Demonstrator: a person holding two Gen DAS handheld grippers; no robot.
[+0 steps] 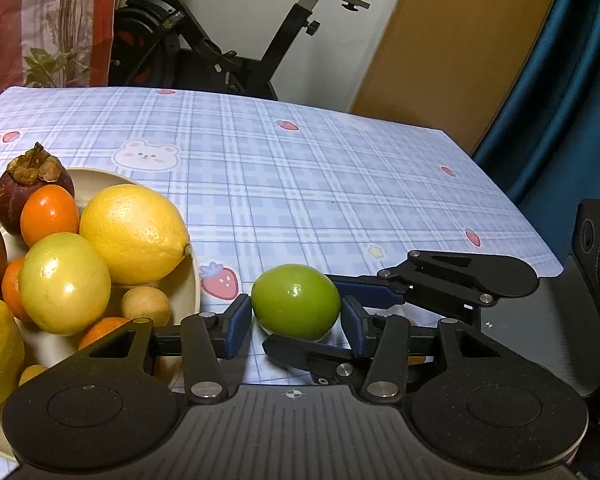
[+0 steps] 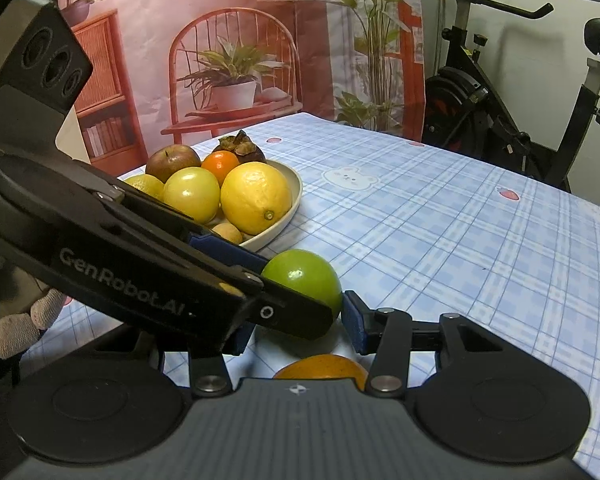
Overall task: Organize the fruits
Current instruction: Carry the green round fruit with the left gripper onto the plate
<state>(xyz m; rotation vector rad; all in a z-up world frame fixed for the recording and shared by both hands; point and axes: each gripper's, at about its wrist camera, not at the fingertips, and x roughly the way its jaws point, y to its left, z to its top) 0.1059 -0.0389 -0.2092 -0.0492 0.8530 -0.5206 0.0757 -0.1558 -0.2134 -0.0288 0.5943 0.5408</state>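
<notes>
Tablecloth (image 1: pixel 320 184), blue plaid with strawberries, fronts an exercise bike (image 1: pixel 220 40).

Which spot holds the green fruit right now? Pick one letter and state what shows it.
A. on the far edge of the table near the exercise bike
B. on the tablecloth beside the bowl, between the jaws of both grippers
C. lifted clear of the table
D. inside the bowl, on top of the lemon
B: the green fruit sits on the tablecloth just outside the bowl, with open jaws of the left gripper and right gripper on either side.

Warm indoor light, sharp, fisheye-bent edges
</notes>
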